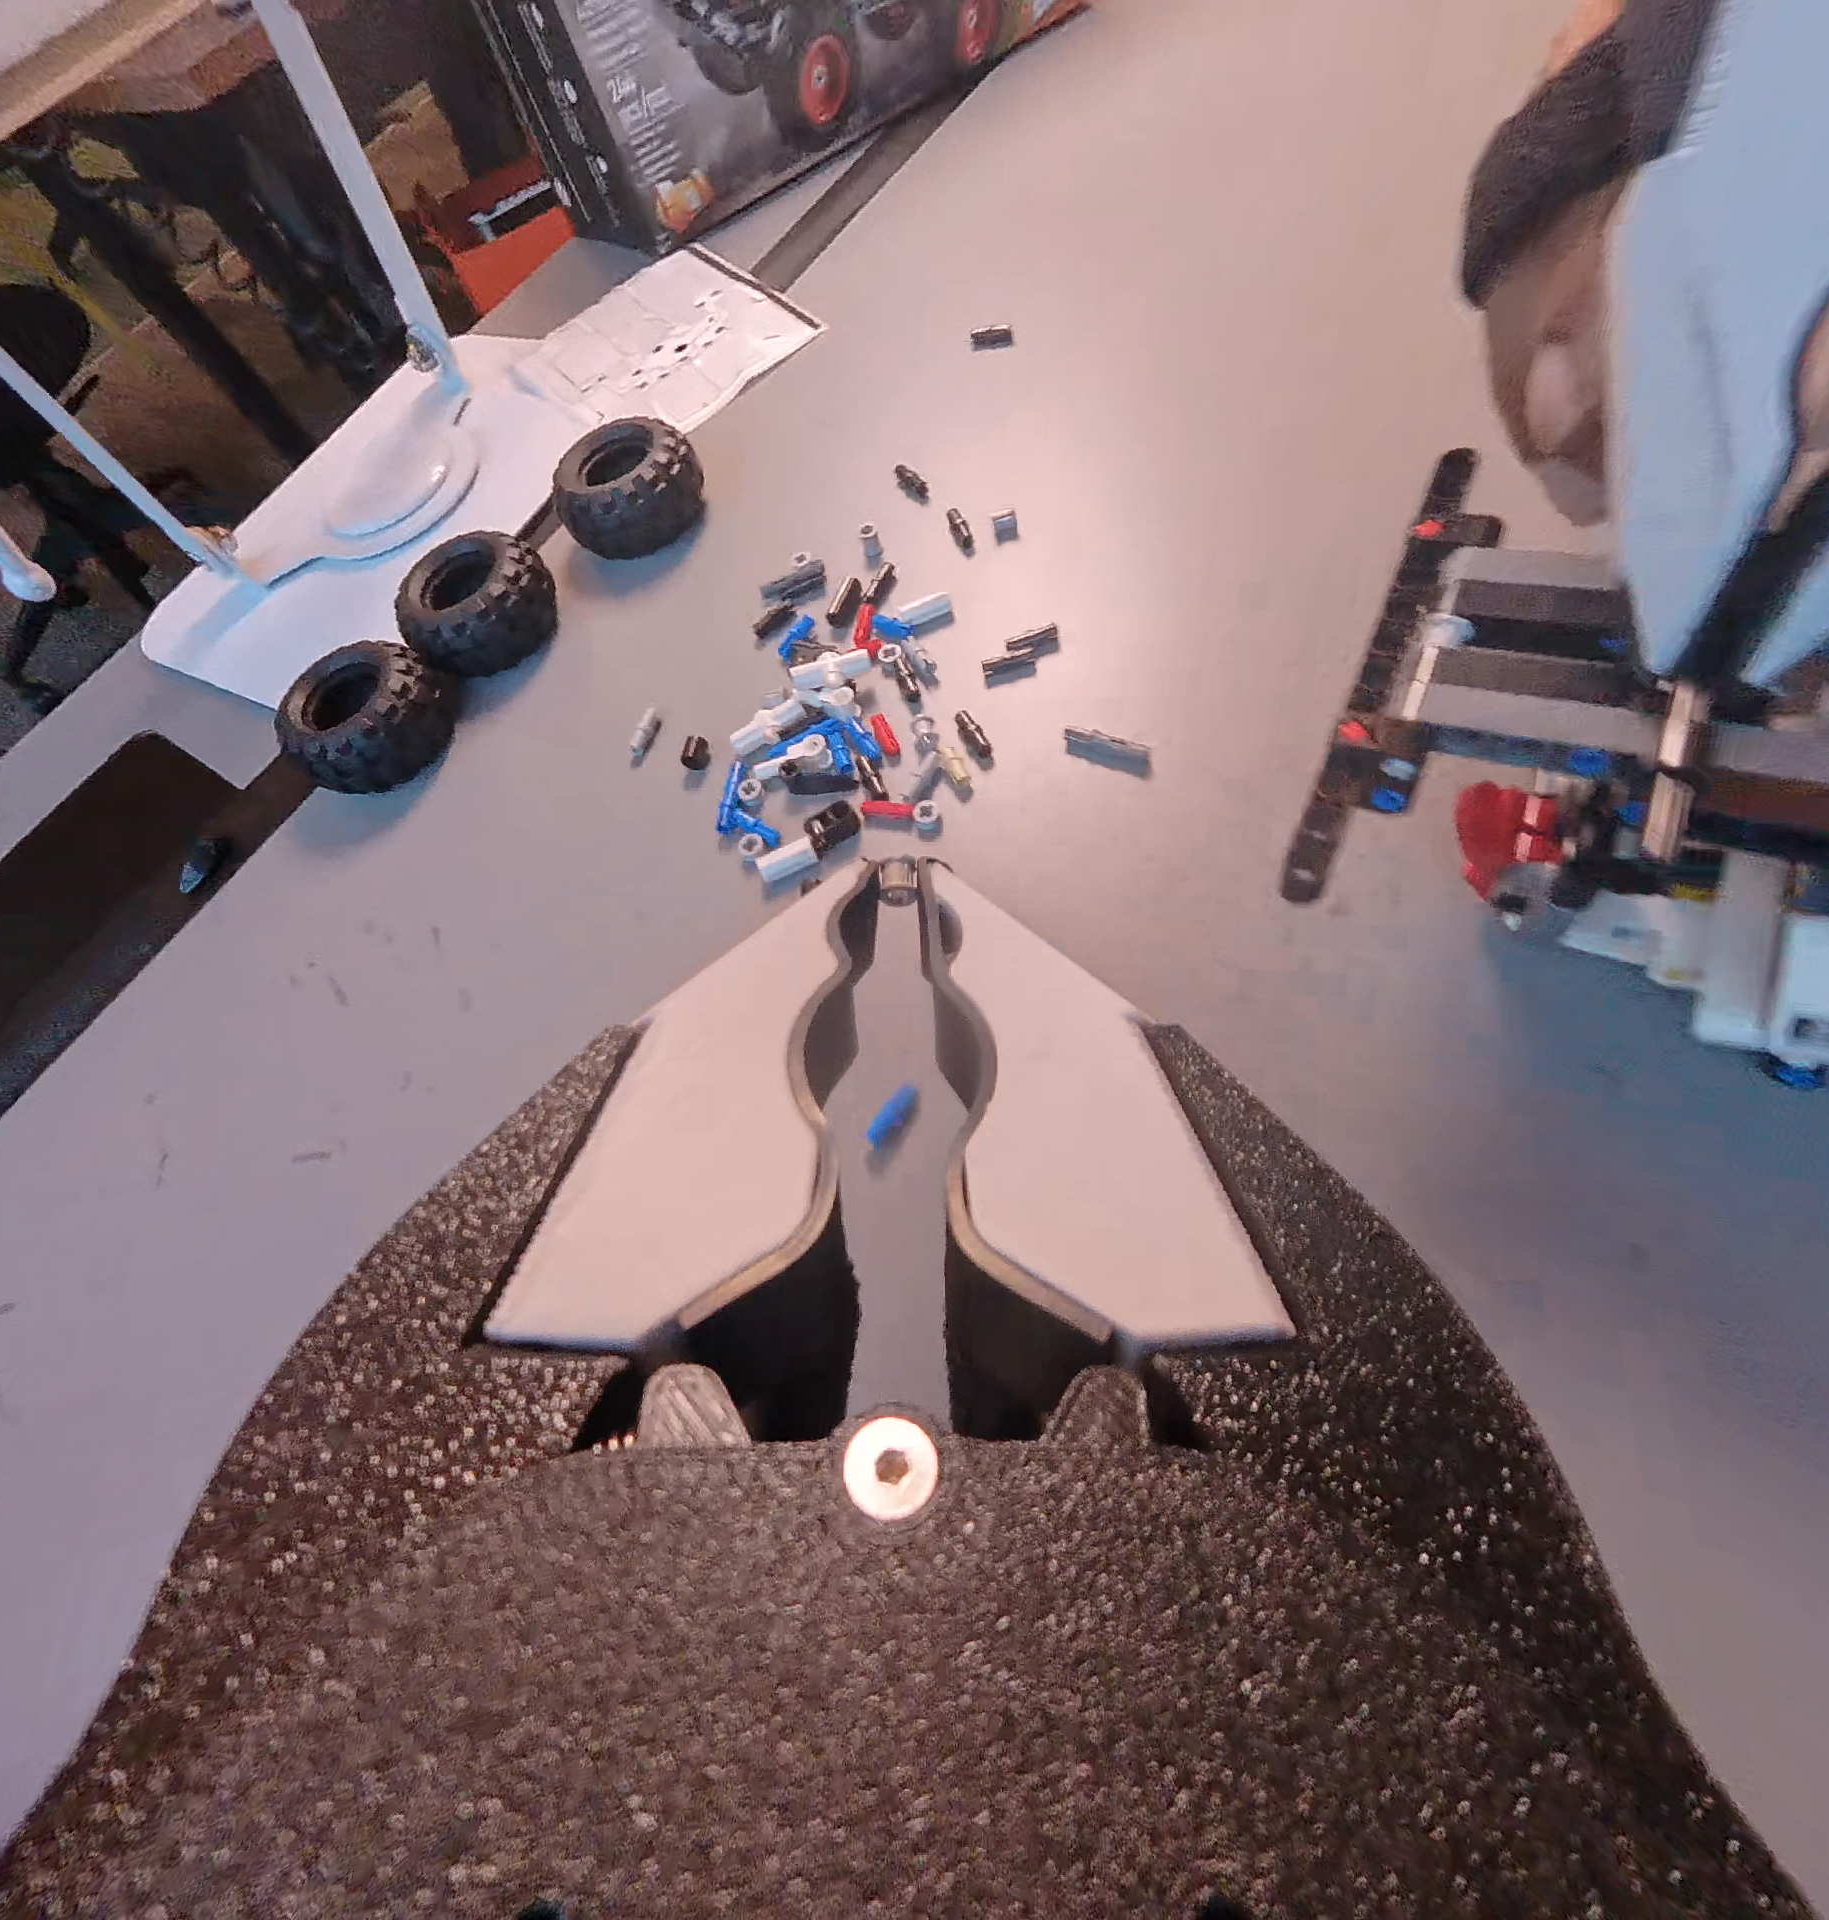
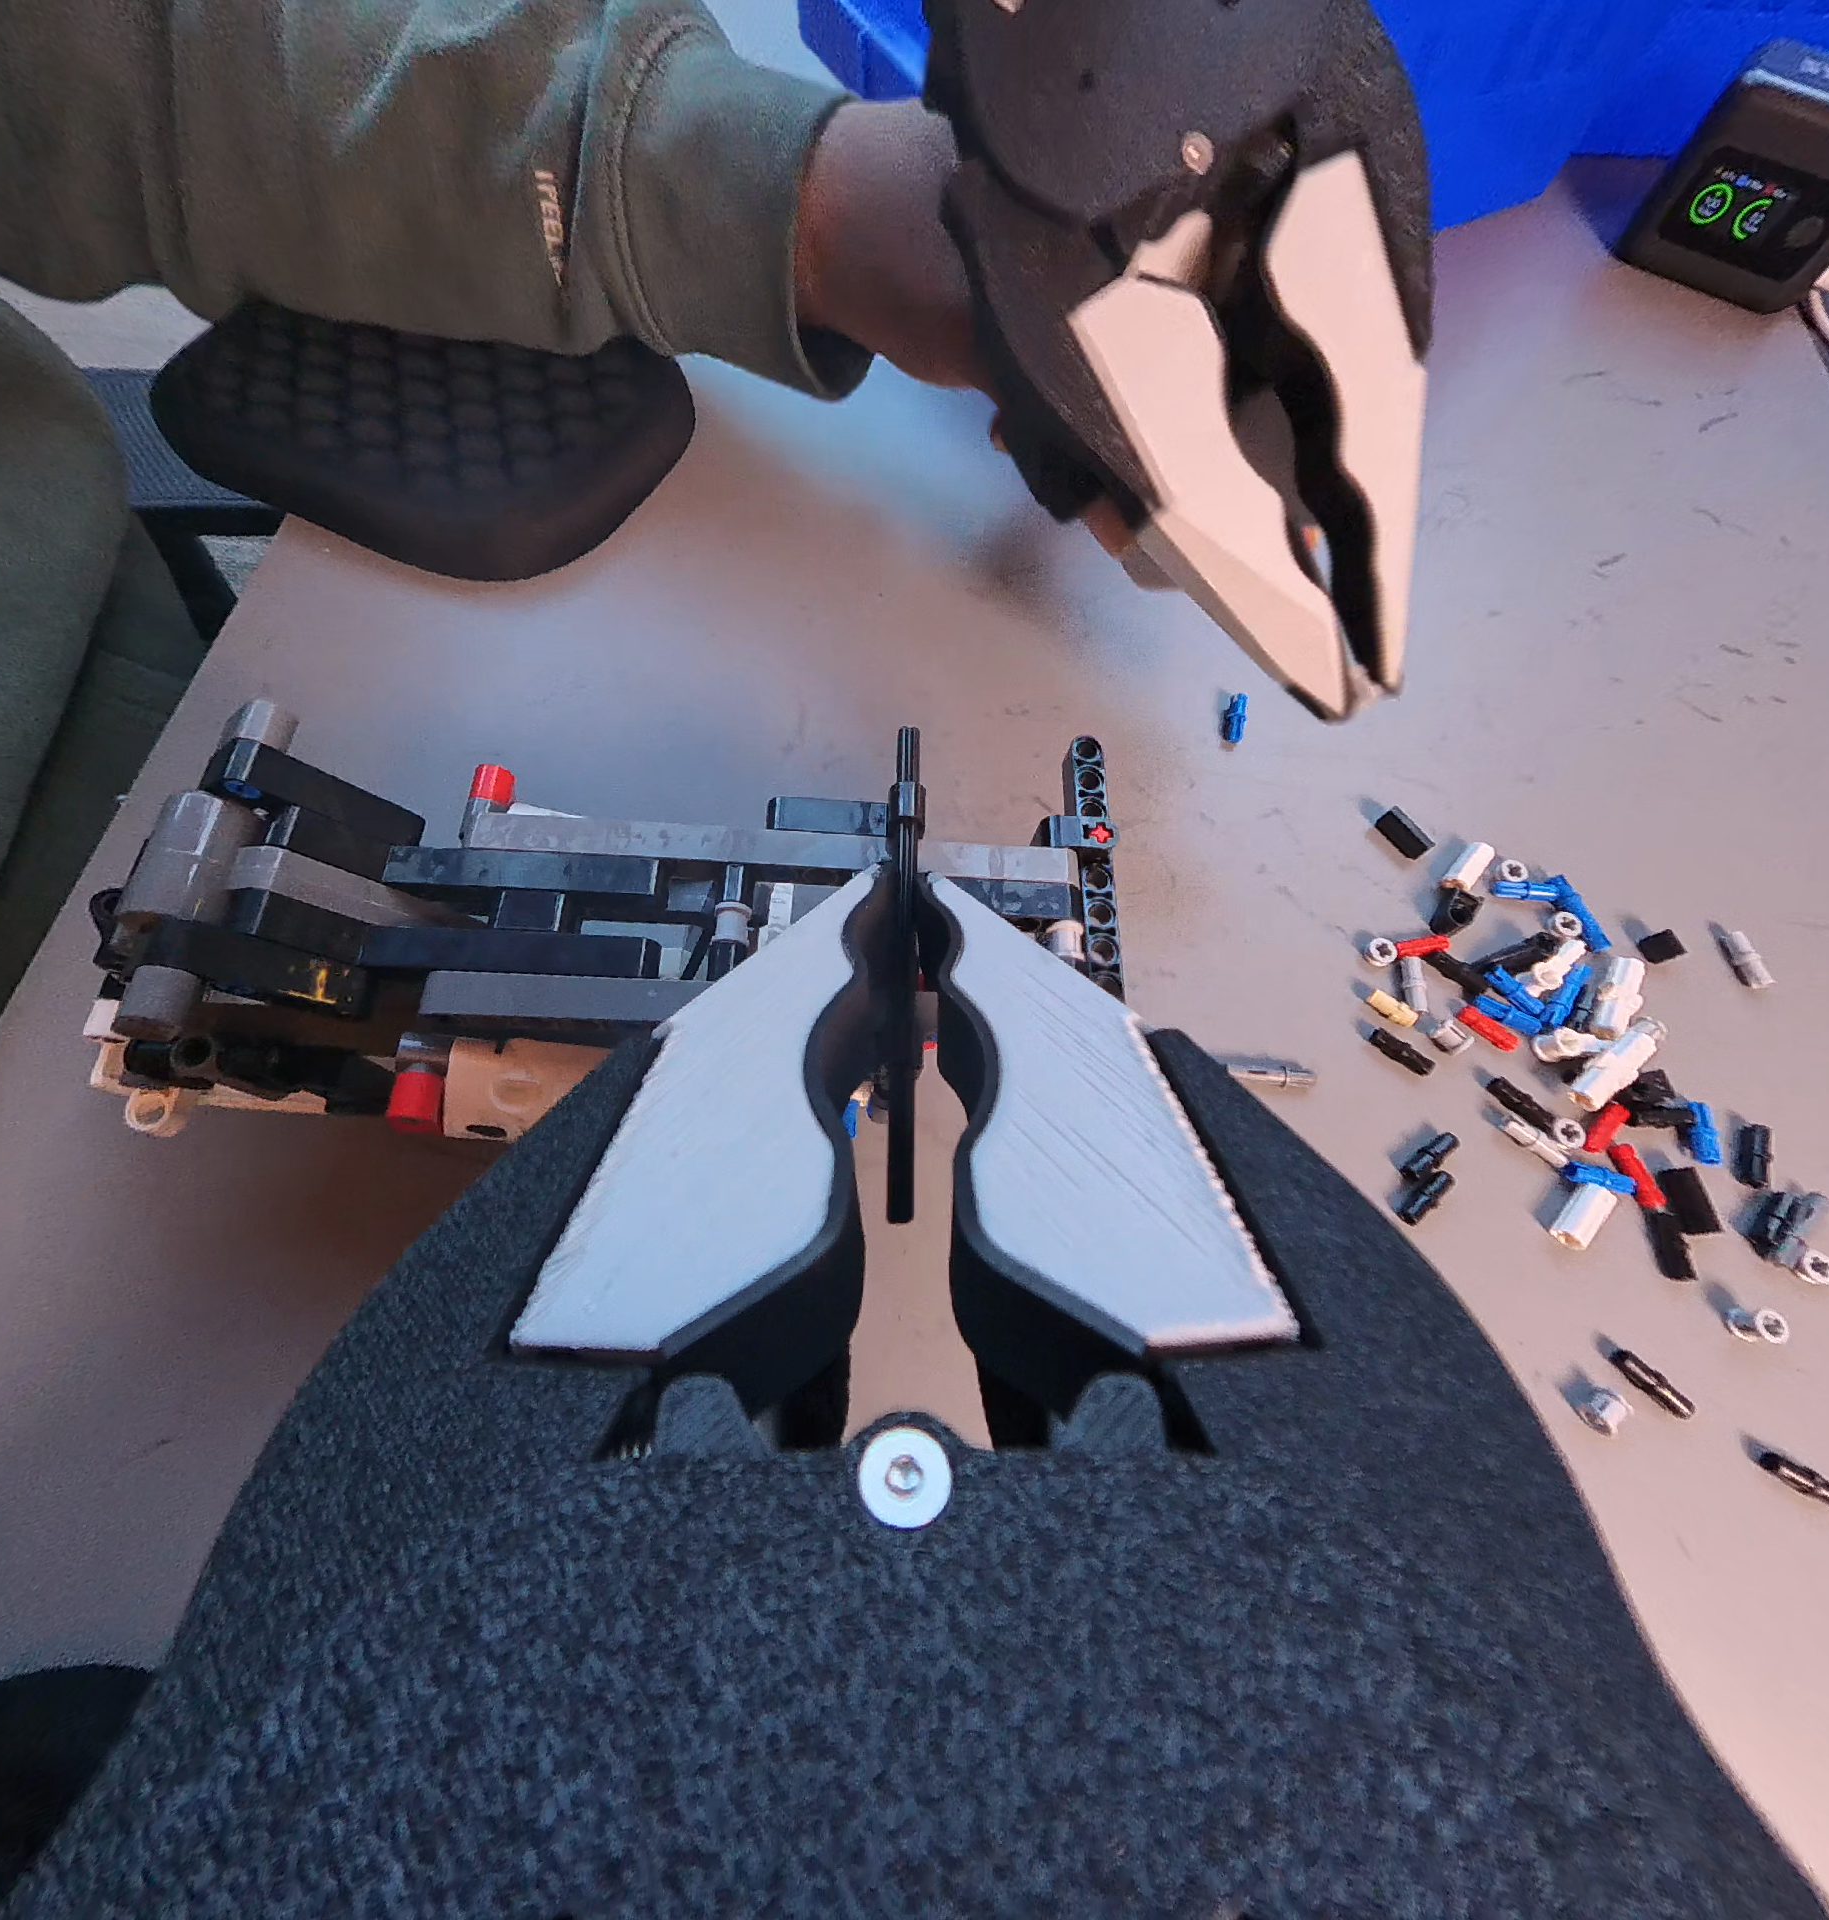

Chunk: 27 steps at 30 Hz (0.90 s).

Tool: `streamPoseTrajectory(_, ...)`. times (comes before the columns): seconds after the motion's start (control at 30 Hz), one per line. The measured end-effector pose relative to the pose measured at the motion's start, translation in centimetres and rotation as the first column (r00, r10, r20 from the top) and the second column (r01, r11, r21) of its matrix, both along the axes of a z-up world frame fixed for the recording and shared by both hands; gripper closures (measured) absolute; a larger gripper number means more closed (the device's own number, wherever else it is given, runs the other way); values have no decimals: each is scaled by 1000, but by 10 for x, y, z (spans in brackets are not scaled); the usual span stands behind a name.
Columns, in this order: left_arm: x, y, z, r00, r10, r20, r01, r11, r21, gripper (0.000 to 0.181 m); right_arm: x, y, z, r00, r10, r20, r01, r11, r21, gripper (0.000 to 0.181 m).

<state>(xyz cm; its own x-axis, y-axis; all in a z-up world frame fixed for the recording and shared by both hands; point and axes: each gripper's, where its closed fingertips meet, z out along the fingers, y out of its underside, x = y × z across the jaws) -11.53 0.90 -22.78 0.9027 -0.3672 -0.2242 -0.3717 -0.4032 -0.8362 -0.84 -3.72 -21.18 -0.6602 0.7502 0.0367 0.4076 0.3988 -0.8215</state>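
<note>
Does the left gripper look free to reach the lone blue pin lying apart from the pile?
Probably not yet: the left gripper hangs just beside the blue pin with bare table between, but its tips are already shut on a small grey piece.

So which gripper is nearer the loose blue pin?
Left. The left gripper hovers just beside the blue pin; the right gripper, holding a black axle, sits farther back over the chassis.
</note>
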Motion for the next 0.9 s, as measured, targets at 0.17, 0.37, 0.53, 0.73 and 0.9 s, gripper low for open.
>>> streamPoseTrajectory(0.17,0,46,-36,997,48,-54,-54,990,-127,174,0,1,0,1000,-7,-4,7,1000,-4,179)
streamPoseTrajectory(0.37,-3,60,-43,996,70,-60,-79,984,-162,165,0,2,0,1000,-15,-12,15,1000,-17,179)
streamPoseTrajectory(0.53,-4,55,-17,997,73,26,-71,993,-93,151,0,2,0,1000,-13,-14,13,999,-30,179)
streamPoseTrajectory(0.73,44,1,37,893,-254,370,280,960,-18,152,2,6,0,1000,-24,-17,24,999,-24,178)
streamPoseTrajectory(0.9,81,-52,27,819,-452,354,508,857,-82,157,1,8,1,999,-29,-19,28,999,-46,178)
